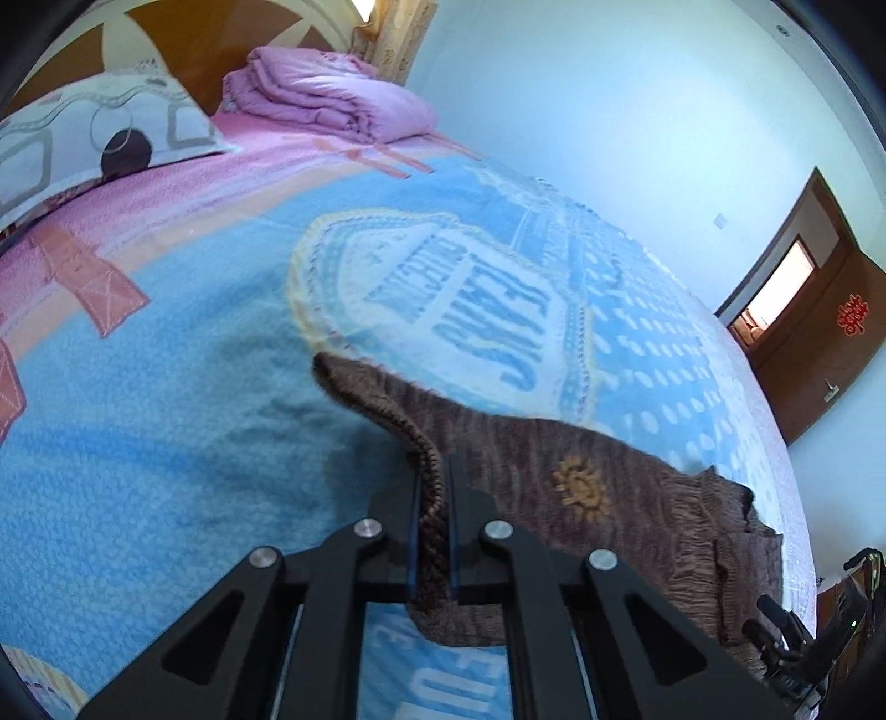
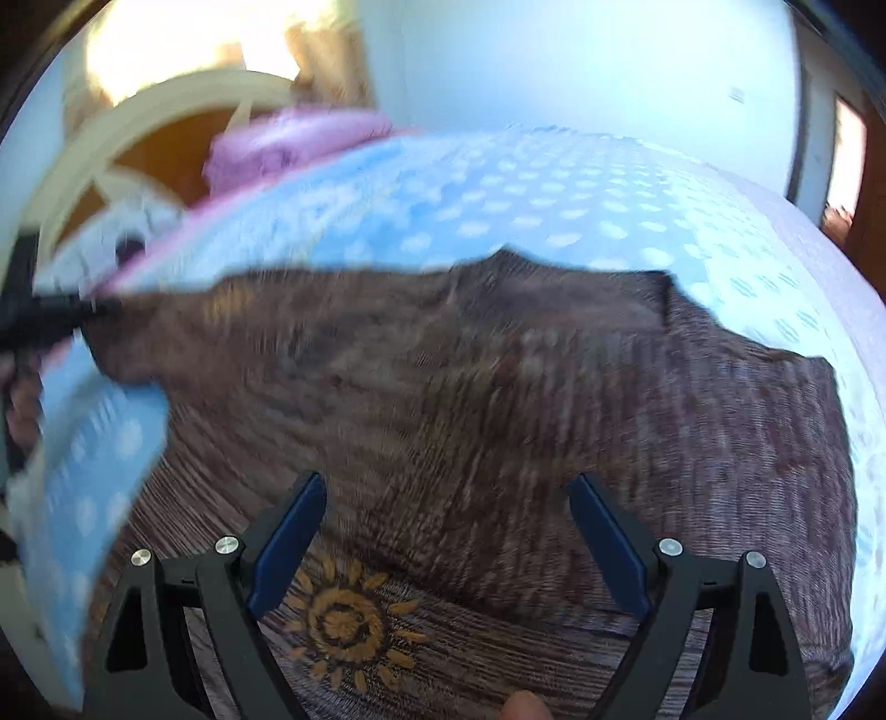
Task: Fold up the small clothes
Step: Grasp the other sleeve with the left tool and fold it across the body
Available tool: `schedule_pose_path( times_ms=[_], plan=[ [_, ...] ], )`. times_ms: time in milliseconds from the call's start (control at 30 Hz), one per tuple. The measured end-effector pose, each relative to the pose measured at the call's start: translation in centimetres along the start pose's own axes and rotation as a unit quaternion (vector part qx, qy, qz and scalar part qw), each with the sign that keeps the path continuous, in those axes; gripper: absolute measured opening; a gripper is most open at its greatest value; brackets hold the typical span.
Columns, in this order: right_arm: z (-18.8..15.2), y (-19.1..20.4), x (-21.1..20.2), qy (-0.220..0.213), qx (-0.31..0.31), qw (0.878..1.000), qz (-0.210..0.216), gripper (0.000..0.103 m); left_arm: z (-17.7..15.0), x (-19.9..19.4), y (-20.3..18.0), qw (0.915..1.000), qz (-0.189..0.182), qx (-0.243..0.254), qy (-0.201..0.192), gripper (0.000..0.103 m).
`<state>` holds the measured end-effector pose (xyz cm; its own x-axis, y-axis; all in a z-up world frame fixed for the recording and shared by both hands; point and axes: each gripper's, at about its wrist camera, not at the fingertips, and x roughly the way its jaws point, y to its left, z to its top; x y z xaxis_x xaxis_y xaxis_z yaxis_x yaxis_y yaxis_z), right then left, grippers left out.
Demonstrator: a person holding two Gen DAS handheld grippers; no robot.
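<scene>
A small brown knitted sweater (image 1: 581,471) with an orange sun motif (image 1: 580,485) lies on the blue bedspread (image 1: 166,387). My left gripper (image 1: 432,476) is shut on the sweater's ribbed edge and lifts it off the bed. In the right wrist view the sweater (image 2: 498,399) fills the middle, blurred, with the sun motif (image 2: 346,620) near the bottom. My right gripper (image 2: 446,498) is open and empty just above the sweater. The left gripper (image 2: 50,321) shows at the far left, holding the sweater's corner.
A folded pink quilt (image 1: 326,97) and a patterned pillow (image 1: 94,138) lie at the head of the bed by the wooden headboard (image 1: 183,50). A brown door (image 1: 803,310) stands at the right. Dark equipment (image 1: 803,637) sits beyond the bed's right edge.
</scene>
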<state>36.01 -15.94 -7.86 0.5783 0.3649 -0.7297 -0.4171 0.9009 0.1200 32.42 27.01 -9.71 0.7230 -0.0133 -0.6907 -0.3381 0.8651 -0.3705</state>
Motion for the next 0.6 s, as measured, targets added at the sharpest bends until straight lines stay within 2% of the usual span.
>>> schedule_pose_path(
  times_ms=[167,233,367,600],
  plan=[
    [0.7,-2.3,-3.8,-0.022,0.027,0.999,-0.005,0.090,0.9,-1.7,-3.0,0.9995,-0.030,0.004,-0.009,0.007],
    [0.5,-3.2,-5.1,-0.027,0.028,0.999,-0.012,0.090,1.2,-2.2,-4.5,0.9985,-0.055,-0.006,-0.009,0.007],
    [-1.1,-5.1,-8.3,-0.042,0.029,0.998,-0.027,0.090,1.3,-2.7,-7.3,0.9961,-0.087,-0.014,-0.003,0.007],
    [-4.3,-8.0,-11.7,-0.052,0.040,0.997,-0.038,0.090,0.9,-3.2,-12.9,0.9931,-0.117,-0.001,0.000,0.007]
  ],
)
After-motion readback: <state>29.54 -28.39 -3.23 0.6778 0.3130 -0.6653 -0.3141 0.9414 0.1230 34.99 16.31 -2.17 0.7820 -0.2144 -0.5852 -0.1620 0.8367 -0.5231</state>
